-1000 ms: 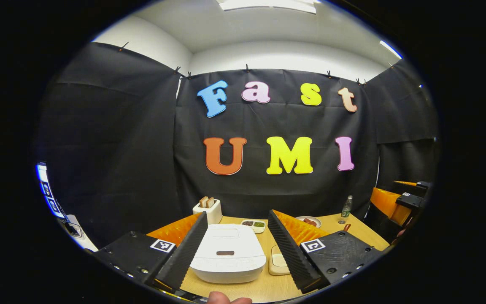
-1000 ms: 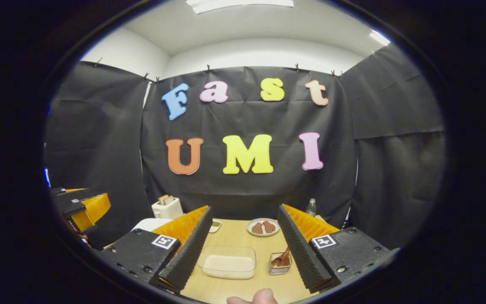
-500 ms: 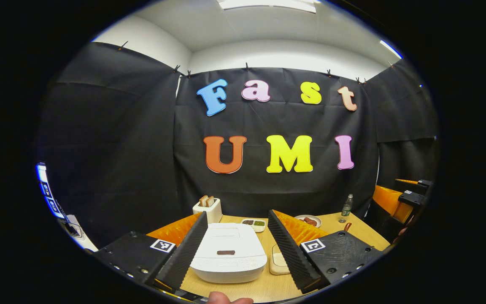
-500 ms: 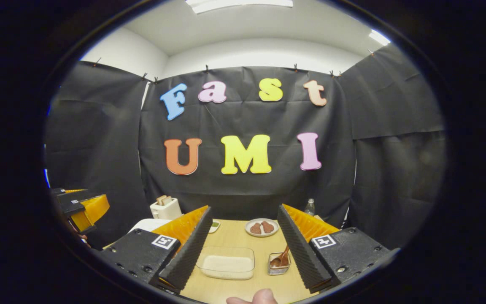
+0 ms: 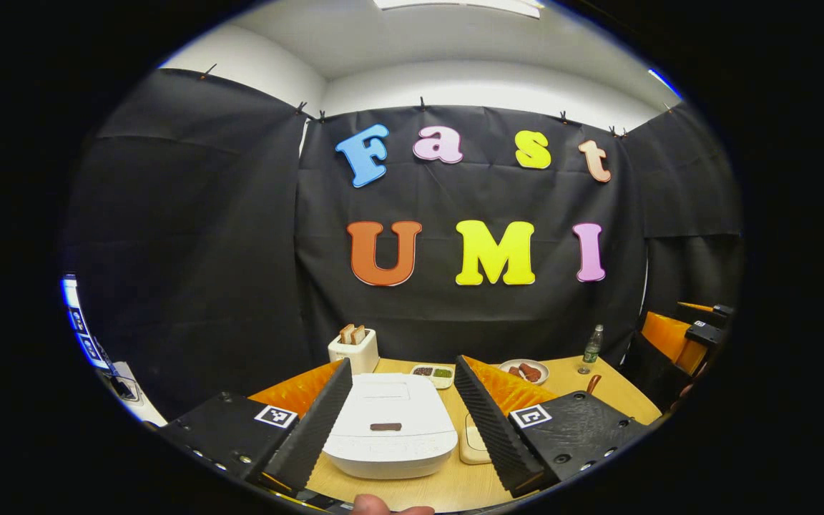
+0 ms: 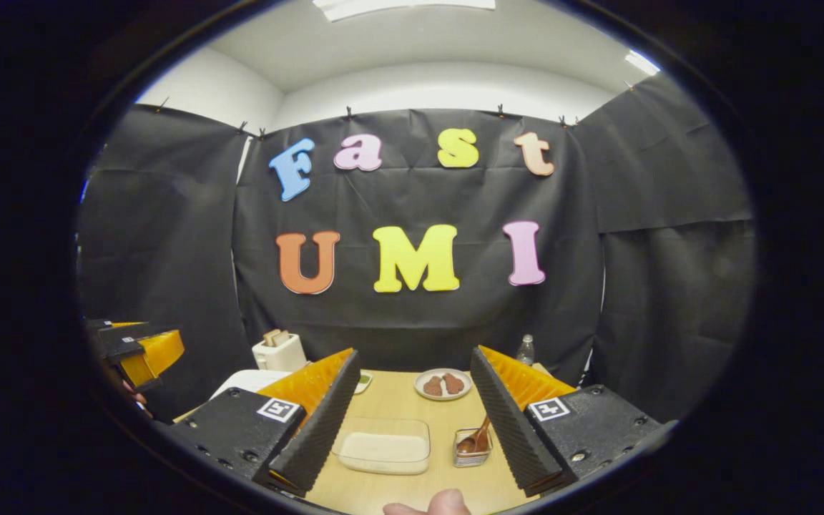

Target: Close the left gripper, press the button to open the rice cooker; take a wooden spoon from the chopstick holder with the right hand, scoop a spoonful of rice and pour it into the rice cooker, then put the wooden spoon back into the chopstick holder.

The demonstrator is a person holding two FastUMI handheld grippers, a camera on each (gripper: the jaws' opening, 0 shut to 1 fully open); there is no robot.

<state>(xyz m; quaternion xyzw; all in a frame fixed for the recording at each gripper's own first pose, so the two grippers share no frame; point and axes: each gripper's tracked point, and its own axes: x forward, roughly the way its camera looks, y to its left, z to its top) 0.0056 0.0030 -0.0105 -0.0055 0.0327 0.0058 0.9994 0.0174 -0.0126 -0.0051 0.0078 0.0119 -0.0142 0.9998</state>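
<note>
The white rice cooker [image 5: 389,429] stands shut on the wooden table, with its dark button [image 5: 385,427] on the front of the lid. My left gripper [image 5: 403,368] hovers open over it, one finger on each side. My right gripper [image 6: 413,356] is open above a clear container of rice [image 6: 383,448]. Just right of that stands the chopstick holder [image 6: 471,453] with the wooden spoon [image 6: 479,436] in it. The spoon's handle [image 5: 590,384] shows past my left gripper's right finger. The cooker's edge [image 6: 246,380] shows in the right gripper view.
A white toaster [image 5: 353,350] with bread stands at the back left, beside a small sauce dish [image 5: 432,373]. A plate of brown food [image 6: 443,384] and a bottle [image 6: 525,349] stand at the back. A thumb [image 6: 430,504] shows at the bottom edge.
The left gripper view has tipped down slightly and moved a little nearer the cooker. The right gripper view has barely shifted. Both grippers stay open.
</note>
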